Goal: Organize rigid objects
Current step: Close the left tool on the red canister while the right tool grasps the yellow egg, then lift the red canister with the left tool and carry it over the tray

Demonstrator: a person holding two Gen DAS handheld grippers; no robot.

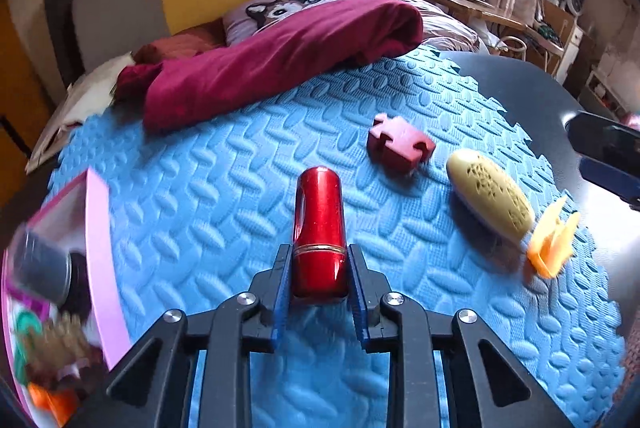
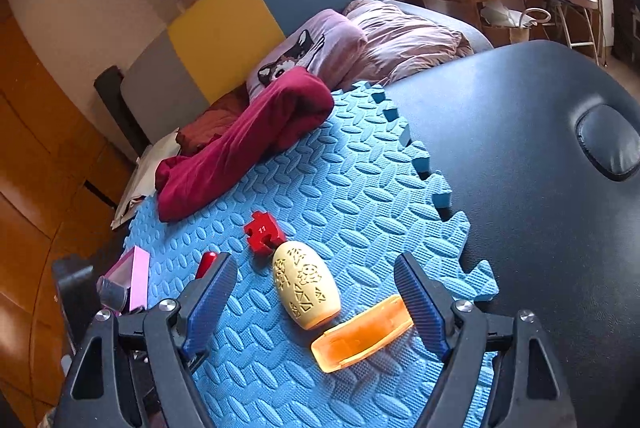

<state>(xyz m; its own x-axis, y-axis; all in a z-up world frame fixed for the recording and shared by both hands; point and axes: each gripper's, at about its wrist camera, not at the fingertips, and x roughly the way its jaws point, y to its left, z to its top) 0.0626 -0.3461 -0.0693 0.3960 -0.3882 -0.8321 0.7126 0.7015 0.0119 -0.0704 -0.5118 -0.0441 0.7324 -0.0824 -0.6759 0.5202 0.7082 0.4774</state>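
Observation:
A shiny red cylinder (image 1: 320, 228) with a gold band lies on the blue foam mat (image 1: 208, 187), and my left gripper (image 1: 319, 268) is shut on its near end, both pads pressed against its sides. Beyond it, to the right, lie a red puzzle-shaped block (image 1: 400, 143), a cream oval piece (image 1: 490, 195) with cut-out patterns and an orange clip (image 1: 552, 244). My right gripper (image 2: 314, 280) stands open above the mat, with the cream oval piece (image 2: 306, 284) and the orange clip (image 2: 362, 334) between its spread fingers, untouched. The red block (image 2: 264, 230) lies just beyond.
A pink box (image 1: 100, 252) at the left mat edge holds several items, among them a grey cylinder (image 1: 40, 264). A crimson cloth (image 1: 280, 59) lies across the far mat. A dark padded table (image 2: 520, 147) extends to the right. Pillows and a headboard stand behind.

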